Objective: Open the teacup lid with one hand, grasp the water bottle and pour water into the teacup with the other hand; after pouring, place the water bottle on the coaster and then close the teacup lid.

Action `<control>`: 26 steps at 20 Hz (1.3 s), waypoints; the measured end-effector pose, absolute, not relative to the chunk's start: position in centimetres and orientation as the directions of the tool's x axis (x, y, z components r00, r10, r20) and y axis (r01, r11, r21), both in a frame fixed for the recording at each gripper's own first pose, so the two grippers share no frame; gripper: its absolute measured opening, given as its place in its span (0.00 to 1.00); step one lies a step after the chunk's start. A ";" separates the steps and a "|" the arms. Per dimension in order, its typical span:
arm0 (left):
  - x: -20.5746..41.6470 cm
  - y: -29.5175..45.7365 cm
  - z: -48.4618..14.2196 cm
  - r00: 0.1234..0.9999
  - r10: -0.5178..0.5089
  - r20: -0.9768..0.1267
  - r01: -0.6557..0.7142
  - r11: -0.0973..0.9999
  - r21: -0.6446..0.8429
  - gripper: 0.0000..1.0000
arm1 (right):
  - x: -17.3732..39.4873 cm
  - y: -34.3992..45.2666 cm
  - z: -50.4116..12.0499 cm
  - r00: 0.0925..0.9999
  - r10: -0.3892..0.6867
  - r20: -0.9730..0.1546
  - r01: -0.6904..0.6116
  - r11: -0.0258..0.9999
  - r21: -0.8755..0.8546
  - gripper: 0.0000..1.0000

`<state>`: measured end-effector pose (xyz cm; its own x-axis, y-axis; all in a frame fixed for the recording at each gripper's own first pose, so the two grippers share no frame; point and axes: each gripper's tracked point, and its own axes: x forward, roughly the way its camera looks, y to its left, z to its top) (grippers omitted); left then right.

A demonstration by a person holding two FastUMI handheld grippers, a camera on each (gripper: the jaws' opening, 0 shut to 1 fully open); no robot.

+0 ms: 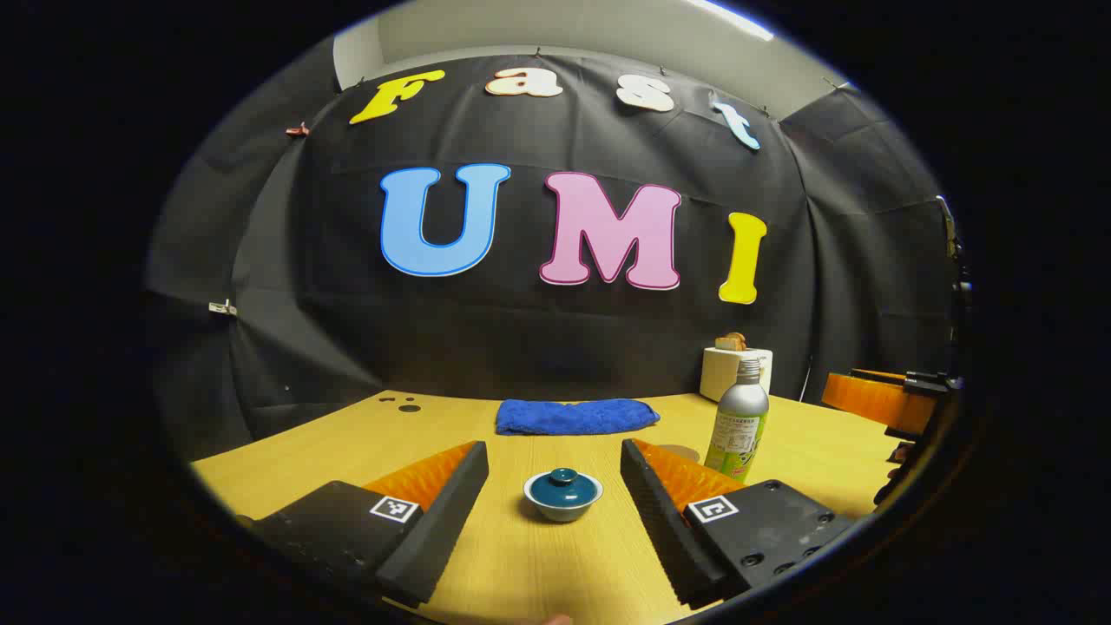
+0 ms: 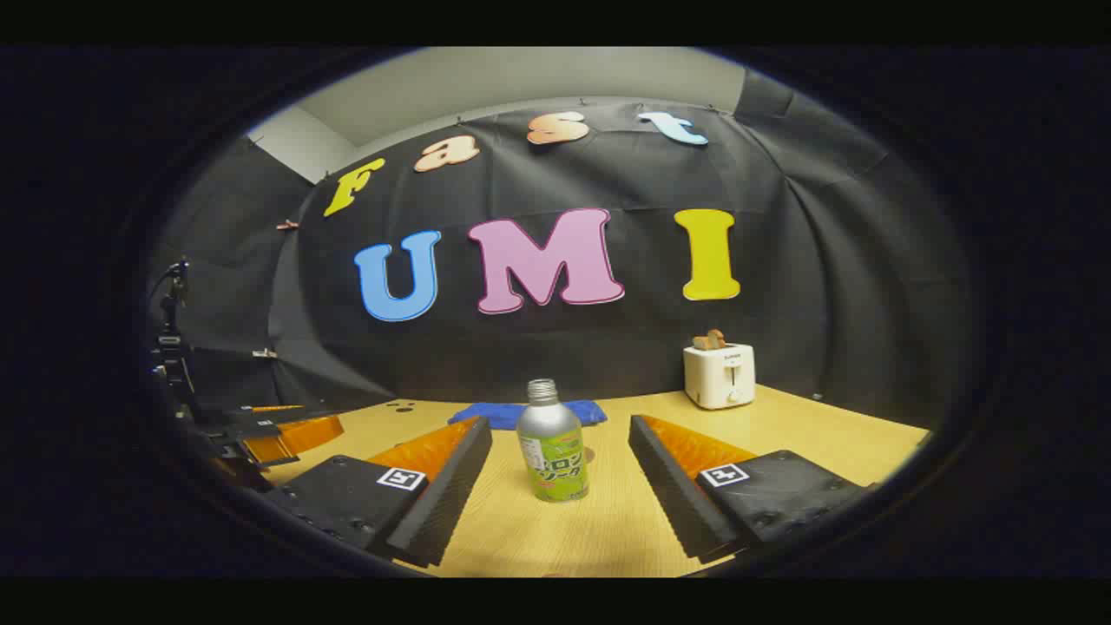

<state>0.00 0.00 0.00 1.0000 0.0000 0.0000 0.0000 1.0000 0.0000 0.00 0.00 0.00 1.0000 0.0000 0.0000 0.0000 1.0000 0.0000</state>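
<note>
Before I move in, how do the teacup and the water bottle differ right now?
The small teal lidded teacup is low and squat; the silver metal water bottle with the green label is tall and narrow. The teacup has its lid on; the water bottle's threaded mouth looks uncapped. The teacup sits ahead of the open left claw, the water bottle ahead of the open right claw. Both stand upright on the wooden table, ungrasped.

The wooden table [image 1: 521, 555] carries a lidded teacup [image 1: 563, 495] near, water bottle [image 1: 738, 421] right, blue cloth [image 1: 575, 416] far, toaster [image 2: 719, 375] far right.
</note>
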 end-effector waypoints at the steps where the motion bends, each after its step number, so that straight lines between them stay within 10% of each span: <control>1: 0.4 0.1 -0.3 1.000 0.001 0.000 -0.001 1.000 -0.013 0.97 | 0.1 0.1 -0.1 1.000 0.001 -0.001 -0.001 1.000 0.009 0.99; 26: 10.0 -1.4 -6.2 0.982 -0.044 -0.182 0.047 0.999 0.015 0.88 | 4.7 -0.9 -4.4 0.997 -0.022 -0.076 0.014 0.995 -0.096 0.99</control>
